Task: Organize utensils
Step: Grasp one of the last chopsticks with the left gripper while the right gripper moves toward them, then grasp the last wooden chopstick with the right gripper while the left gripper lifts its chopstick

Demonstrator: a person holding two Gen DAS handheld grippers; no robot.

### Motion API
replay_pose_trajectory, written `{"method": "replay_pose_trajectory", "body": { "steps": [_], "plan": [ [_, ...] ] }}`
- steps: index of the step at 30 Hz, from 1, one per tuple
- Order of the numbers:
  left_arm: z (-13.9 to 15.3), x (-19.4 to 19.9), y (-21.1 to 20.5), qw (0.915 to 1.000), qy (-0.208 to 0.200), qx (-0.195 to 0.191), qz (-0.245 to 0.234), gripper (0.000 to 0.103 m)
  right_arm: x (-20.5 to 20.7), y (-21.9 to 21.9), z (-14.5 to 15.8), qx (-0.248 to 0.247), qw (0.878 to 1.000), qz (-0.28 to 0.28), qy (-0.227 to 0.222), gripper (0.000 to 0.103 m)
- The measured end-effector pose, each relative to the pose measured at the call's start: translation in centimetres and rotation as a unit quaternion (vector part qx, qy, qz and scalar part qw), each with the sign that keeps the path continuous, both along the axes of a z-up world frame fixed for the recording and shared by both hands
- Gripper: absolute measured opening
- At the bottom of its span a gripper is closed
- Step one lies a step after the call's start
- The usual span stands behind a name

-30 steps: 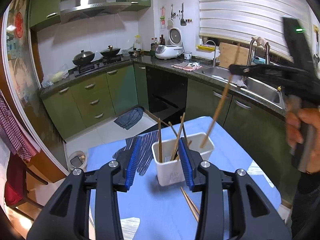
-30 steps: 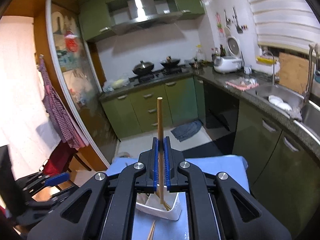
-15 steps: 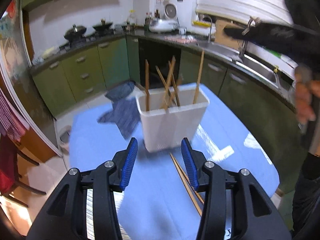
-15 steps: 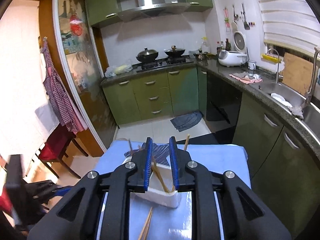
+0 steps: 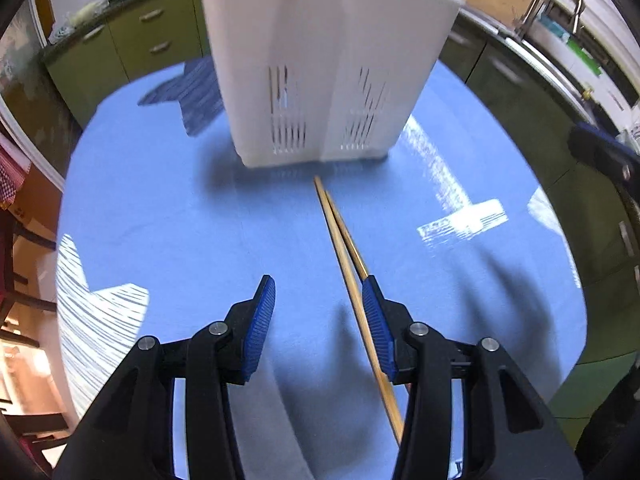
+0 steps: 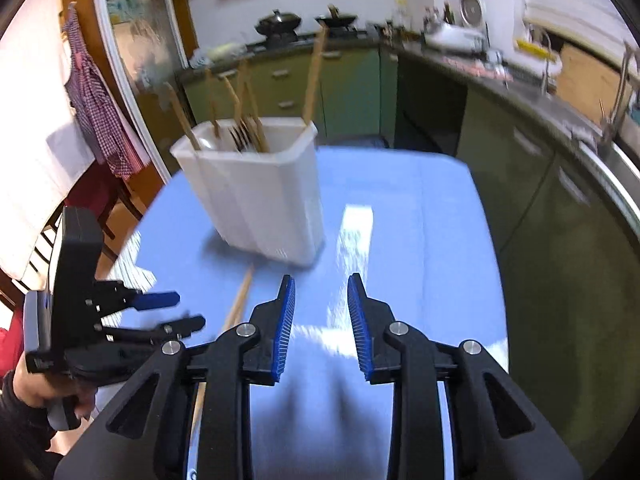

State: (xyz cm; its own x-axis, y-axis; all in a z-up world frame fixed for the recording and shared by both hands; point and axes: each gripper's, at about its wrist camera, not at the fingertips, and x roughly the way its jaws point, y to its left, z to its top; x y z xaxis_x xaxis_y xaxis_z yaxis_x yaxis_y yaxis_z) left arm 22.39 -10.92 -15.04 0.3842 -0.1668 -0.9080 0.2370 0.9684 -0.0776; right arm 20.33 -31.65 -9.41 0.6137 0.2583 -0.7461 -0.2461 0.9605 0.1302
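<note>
Blue-padded left gripper [image 5: 318, 300] hovering spread and empty over two loose chopsticks [image 5: 340, 236] — right gripper [image 6: 321, 304] likewise parted, holding nothing.
Chopsticks are lying side by side on the blue table [image 5: 160, 220], tips nearly touching the white holder [image 5: 320, 68], probably next for pickup; holder is already carrying several upright sticks — green kitchen cabinets [image 6: 352, 80] are ringing the room.

The chopstick formerly clamped in the right tongs [image 6: 320, 320] now stands in the white holder [image 6: 256, 192], and those tongs have parted and emptied. The left tongs [image 5: 318, 320] have descended from flanking the holder to just above the desk [image 5: 160, 232], straddling one of the two loose chopsticks [image 5: 344, 256].
</note>
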Motion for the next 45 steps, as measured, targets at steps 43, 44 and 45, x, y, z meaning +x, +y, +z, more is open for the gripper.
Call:
{"method": "replay_pose_trajectory", "body": {
  "steps": [43,44,45],
  "plan": [
    [9.1,-4.0,4.2,0.9914,-0.126,-0.032,0.013,0.006,3.0,6.0,-6.5,-0.014,0.991,0.064,0.12,0.028],
    [9.6,-4.4,4.6,0.9903,-0.134,-0.035,0.012,0.006,3.3,6.9,-7.0,-0.015,0.989,0.072,0.13,0.028],
    [9.8,-4.8,4.7,0.9897,-0.138,-0.034,0.012,0.006,3.5,7.5,-7.4,-0.016,0.988,0.075,0.136,0.028]
  ]
}}
